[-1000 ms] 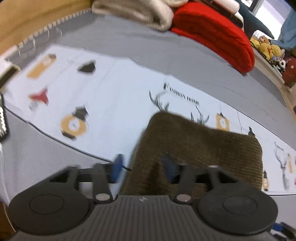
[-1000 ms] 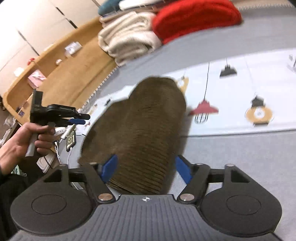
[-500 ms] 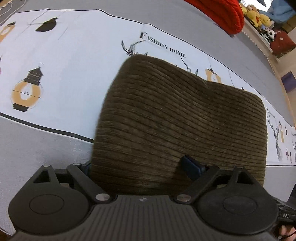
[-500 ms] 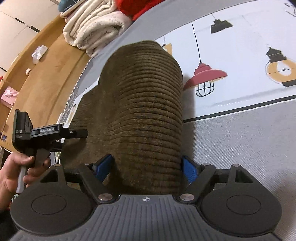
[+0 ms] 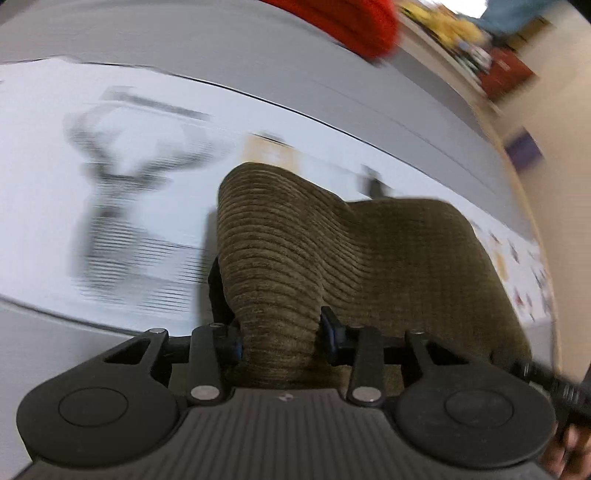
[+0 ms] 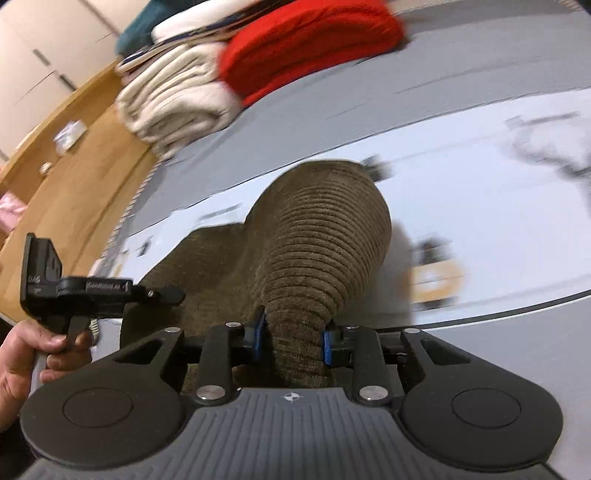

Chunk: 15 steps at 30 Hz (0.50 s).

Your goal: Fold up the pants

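Note:
The folded brown corduroy pants (image 5: 369,251) lie on a printed bed sheet (image 5: 110,184). My left gripper (image 5: 280,332) has its jaws closing, and a bunched ridge of the near edge is squeezed between its pads. In the right wrist view the pants (image 6: 325,229) rise in a hump, and my right gripper (image 6: 293,339) is likewise closing with its blue pads pinching the gathered fabric. The left gripper (image 6: 166,295), held in a hand (image 6: 33,354), also shows at the left there, over the other end of the near edge.
A red blanket (image 6: 310,40) and folded cream blankets (image 6: 177,107) are stacked at the far side of the grey bed cover (image 6: 498,369). A wooden surround (image 6: 74,177) runs along the left. Blurred plush toys (image 5: 450,26) sit beyond the bed.
Both grippers have gone from wide apart around the flat pants edge to closed on it. The fabric has bunched into ridges, and both views have shifted with blur.

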Each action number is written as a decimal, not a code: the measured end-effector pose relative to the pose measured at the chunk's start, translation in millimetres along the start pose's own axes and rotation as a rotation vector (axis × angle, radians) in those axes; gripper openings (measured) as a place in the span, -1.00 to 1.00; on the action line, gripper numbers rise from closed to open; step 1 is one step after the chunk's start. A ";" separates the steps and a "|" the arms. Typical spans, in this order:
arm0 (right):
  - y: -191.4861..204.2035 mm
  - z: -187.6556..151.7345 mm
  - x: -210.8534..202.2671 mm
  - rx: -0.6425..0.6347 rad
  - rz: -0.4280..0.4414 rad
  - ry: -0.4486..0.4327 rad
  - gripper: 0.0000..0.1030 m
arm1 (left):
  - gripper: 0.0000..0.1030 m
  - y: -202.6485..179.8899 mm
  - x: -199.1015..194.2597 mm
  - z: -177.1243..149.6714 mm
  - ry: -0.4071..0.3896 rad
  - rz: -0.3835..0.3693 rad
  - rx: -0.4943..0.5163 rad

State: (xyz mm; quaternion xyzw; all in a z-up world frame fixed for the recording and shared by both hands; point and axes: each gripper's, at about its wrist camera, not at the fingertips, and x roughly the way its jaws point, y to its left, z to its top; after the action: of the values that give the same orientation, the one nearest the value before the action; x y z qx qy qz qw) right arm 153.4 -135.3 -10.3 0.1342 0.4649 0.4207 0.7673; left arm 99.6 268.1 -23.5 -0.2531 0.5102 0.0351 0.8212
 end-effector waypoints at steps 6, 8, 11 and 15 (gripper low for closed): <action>-93.1 15.1 -83.1 -0.032 -0.178 0.006 -0.30 | -0.11 -92.9 26.2 -21.3 -0.003 0.007 0.245; -117.9 5.5 -90.6 -0.014 -0.312 0.039 -0.20 | 0.07 -108.5 21.5 -28.3 -0.031 0.153 0.338; -129.9 -11.2 -113.6 -0.006 -0.465 -0.050 -0.22 | -0.01 -128.7 -5.7 -36.5 -0.106 0.204 0.406; -107.6 -24.0 -123.5 -0.115 -0.320 -0.106 -0.22 | -0.01 -164.6 -27.2 -55.0 -0.101 0.122 0.500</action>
State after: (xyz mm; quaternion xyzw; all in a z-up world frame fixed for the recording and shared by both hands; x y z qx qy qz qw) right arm 163.2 -300.4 -13.1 0.0363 0.4144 0.3117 0.8543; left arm 93.5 105.7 43.0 -0.0088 0.4758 -0.0299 0.8790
